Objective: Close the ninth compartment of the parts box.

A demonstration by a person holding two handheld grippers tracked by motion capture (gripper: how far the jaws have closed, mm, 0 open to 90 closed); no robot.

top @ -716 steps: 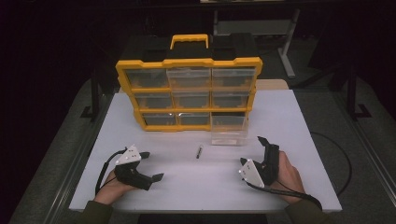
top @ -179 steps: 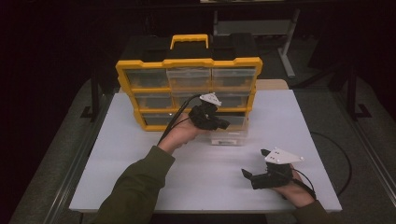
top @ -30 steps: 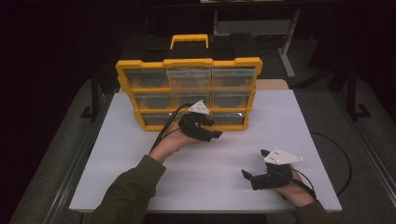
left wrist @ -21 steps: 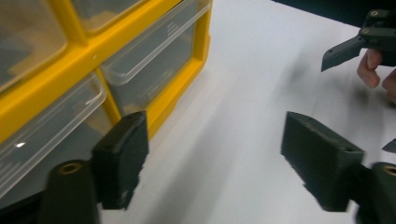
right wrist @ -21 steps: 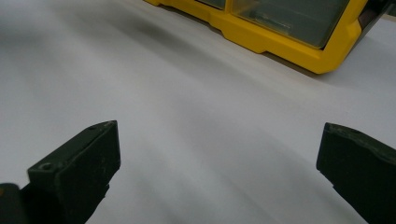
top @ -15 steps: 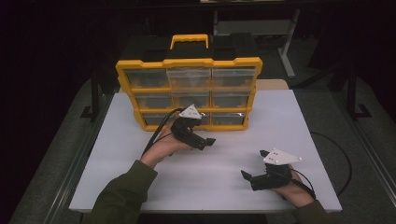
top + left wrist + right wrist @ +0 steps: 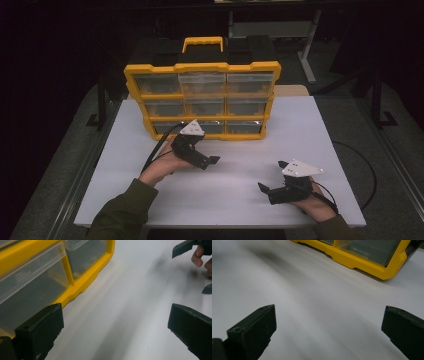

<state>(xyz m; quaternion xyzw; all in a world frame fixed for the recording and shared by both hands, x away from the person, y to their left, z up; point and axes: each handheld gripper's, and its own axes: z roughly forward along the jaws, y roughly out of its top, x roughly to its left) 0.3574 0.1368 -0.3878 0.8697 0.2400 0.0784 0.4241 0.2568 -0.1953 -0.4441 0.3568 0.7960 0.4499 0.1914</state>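
A yellow drawer organizer [image 7: 202, 100] with clear drawers and a yellow handle stands upright at the back of the white table [image 7: 235, 210]; every drawer sits flush. My left gripper [image 7: 206, 156] hovers just in front of its bottom row, its jaws just opened wide with nothing between them. In the left gripper view the organizer's [image 7: 82, 280] lower corner lies to the left of my left gripper [image 7: 115, 332]. My right gripper [image 7: 271, 176] rests open and empty near the front right of the table. In the right gripper view, my right gripper [image 7: 329, 332] faces the organizer [image 7: 362, 262].
Cables trail from both grippers across the table, one looping off the right edge. The right hand and a jaw tip of its gripper [image 7: 185, 246] appear at the far top right of the left gripper view. Dark floor and table legs surround the table.
My left gripper has drawn back from the organizer's bottom row toward the near left and its jaws have spread. The right gripper has stayed put.
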